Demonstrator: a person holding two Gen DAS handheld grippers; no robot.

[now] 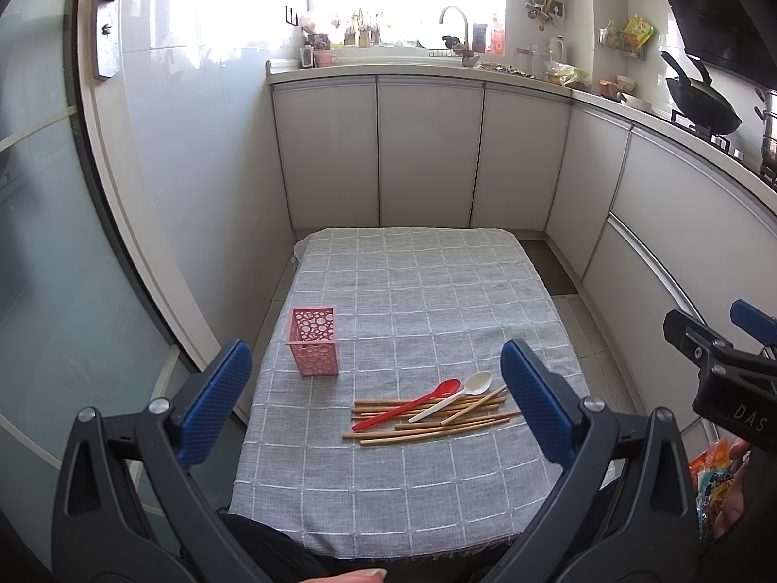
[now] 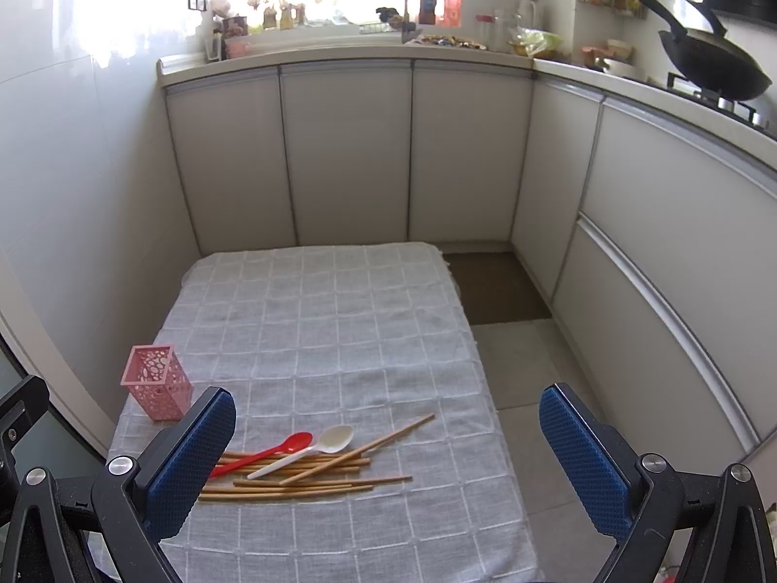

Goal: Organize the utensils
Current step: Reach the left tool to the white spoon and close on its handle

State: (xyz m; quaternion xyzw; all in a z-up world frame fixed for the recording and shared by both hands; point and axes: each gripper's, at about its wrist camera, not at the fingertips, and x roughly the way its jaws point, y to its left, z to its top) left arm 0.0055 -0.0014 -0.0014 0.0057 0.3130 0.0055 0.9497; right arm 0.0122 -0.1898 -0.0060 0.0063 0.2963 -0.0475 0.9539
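a small worktop [image 1: 417, 291] covered in a grey checked cloth carries everything: a pink perforated plastic holder [image 1: 313, 340] stands upright near the left edge, and to its right, nearer the person, lies a loose pile of wooden chopsticks [image 1: 427, 418] with a red plastic spoon [image 1: 408, 405] and a white plastic spoon [image 1: 451, 396] resting across the top of them. nothing is in the holder yet, so the sorting looks to be at its start

the left claw [image 1: 376, 403] hangs above the near edge with its blue pads spread wide and nothing between them; the right claw [image 2: 386, 461] is likewise wide and empty, held a little to the right of the pile

a good first pick is probably one of the spoons, since they sit on top and lifting them should not drag the sticks. close on the handle rather than the bowl, with the pads across its width, so that it can be tipped upright and dropped bowl-up or bowl-down into the holder. the holder looks light, so lower items in gently or steady it with the other claw. the chopsticks cross each other; taking one near an end may avoid scattering the rest
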